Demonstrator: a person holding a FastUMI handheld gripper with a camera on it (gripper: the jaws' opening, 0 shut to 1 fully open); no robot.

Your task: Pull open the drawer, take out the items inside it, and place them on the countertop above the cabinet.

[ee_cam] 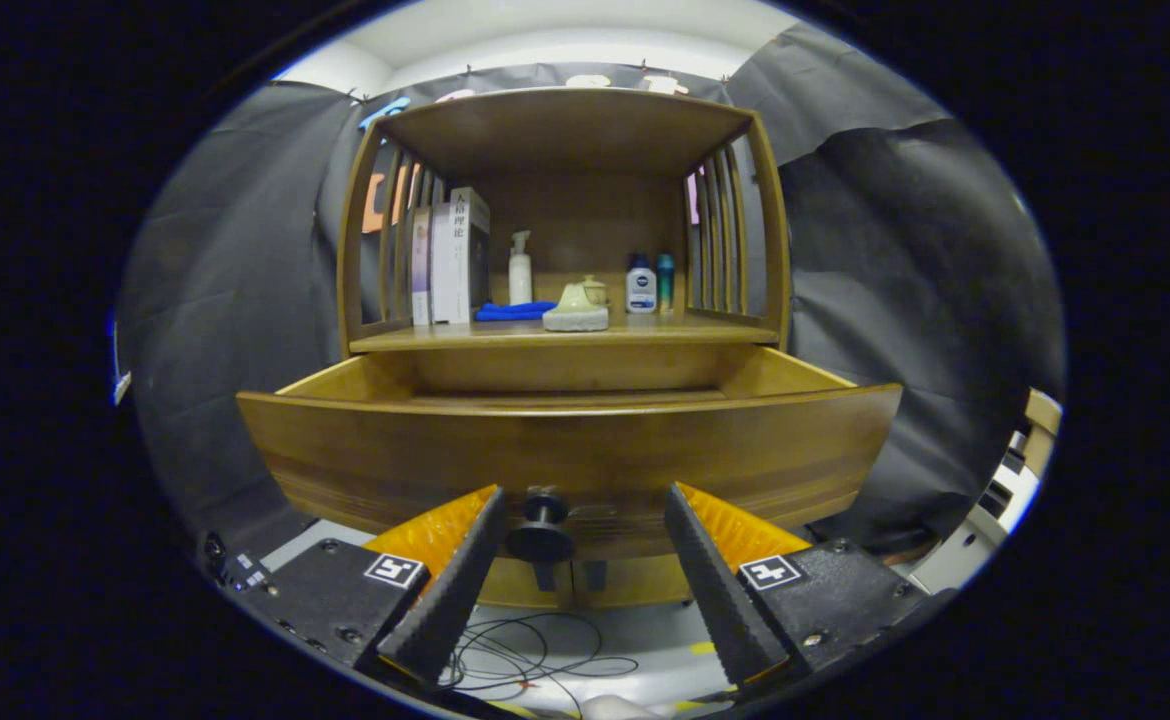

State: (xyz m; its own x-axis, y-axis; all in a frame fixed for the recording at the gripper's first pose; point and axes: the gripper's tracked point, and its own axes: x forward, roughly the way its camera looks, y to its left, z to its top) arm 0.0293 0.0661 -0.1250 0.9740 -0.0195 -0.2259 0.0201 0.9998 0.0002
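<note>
**A:** Wood fills most of the frame: the cabinet (pixel 565 130) stands in the centre, slatted sides up top, and its bench (pixel 565 335) runs across the middle. Below that the drawer (pixel 565 450) is pulled out toward us, its curved front spanning the lower centre.

**B:** What sits inside the drawer?

**A:** I cannot tell. From this low angle the front panel hides the floor of the drawer; just the inner walls show.

**B:** And on the bench?

**A:** Books (pixel 450 258) stand at left of centre, then a blue cloth (pixel 513 311), a white pump bottle (pixel 519 268), a pale teapot on a pad (pixel 577 305), and two small bottles (pixel 650 284) to the right.

**B:** The tongs?

**A:** The tongs (pixel 582 535) are spread wide at the bottom of the frame, gripping nothing. The drawer's dark knob (pixel 542 525) sits between them, nearer the left finger, touching neither as far as I can see.

**B:** What could go wrong?

**A:** The bench is already crowded in the middle, so anything lifted out could knock the teapot or bottles if set down blindly. Reaching in from this low position, the fingers may strike the front panel's top edge. Pulling the knob much further might bring the drawer off its runners, I judge.
</note>
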